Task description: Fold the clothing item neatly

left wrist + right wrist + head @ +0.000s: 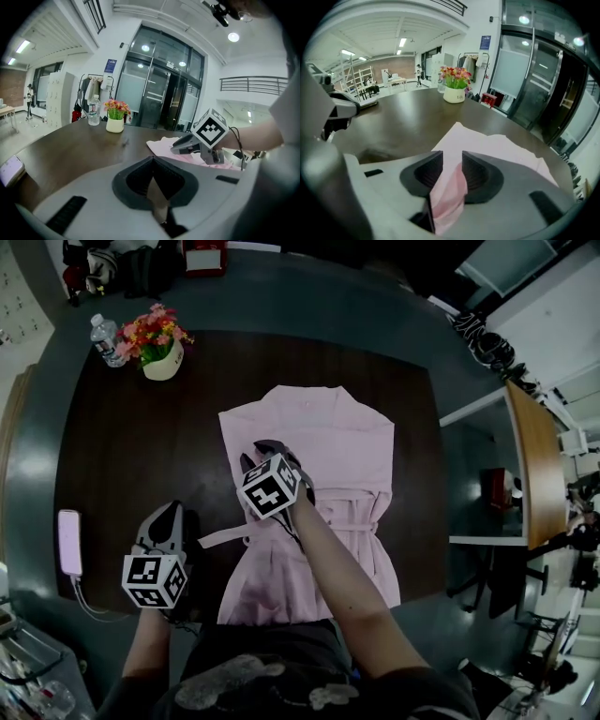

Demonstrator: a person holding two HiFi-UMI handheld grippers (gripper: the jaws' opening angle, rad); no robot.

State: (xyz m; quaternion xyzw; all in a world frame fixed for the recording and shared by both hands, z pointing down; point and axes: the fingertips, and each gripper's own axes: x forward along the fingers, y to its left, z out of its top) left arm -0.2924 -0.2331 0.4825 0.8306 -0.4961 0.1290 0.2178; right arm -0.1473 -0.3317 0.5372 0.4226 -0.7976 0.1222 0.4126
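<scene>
A pink garment [328,442] lies spread flat on the dark table [122,456], collar at the far end, with a belt strip [220,535] trailing off to the left. My right gripper [267,450] hovers over the garment's left middle. Its jaws stand apart with a bunched fold of the pink cloth [449,190] lying loosely between them; the pads do not press it. My left gripper [171,521] rests over bare table left of the garment's hem, shut and empty [152,180]. The right gripper [174,149] also shows in the left gripper view, above the pink garment [161,143].
A pot of flowers [161,351] and a water bottle [106,338] stand at the table's far left corner. A white phone-like device [69,542] with a cable lies near the left edge. A wooden desk [534,465] stands to the right, beyond a gap of floor.
</scene>
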